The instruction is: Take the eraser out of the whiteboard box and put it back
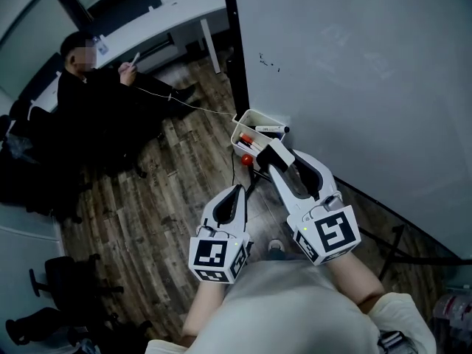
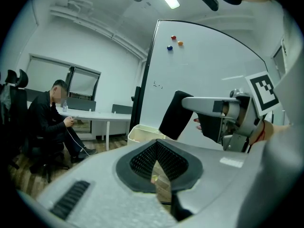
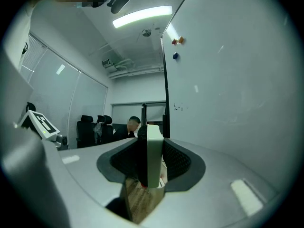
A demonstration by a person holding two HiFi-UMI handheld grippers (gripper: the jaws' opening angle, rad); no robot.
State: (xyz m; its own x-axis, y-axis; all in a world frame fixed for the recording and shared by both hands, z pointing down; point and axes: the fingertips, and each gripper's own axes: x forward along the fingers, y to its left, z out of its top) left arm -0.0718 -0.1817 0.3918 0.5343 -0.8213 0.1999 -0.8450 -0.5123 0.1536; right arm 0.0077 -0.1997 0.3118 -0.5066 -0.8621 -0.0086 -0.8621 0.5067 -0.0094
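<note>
The whiteboard box (image 1: 249,116), an open cream tray, hangs at the whiteboard's lower left edge with markers (image 1: 269,128) in it. My right gripper (image 1: 271,158) is shut on the eraser (image 1: 280,150), a white block with black felt, held just in front of and above the box. In the right gripper view the eraser (image 3: 153,151) stands upright between the pads. The left gripper view shows the black felt of the eraser (image 2: 175,115) above the box (image 2: 142,132). My left gripper (image 1: 237,190) hangs lower left of the box, shut and empty, its pads (image 2: 156,148) meeting at the tip.
The whiteboard (image 1: 354,65) fills the right side, with small magnets (image 2: 173,41) high up and its stand leg (image 1: 391,242) on the wooden floor. A person (image 1: 88,102) sits at left by a white desk (image 1: 169,13). Office chairs (image 1: 59,286) stand lower left.
</note>
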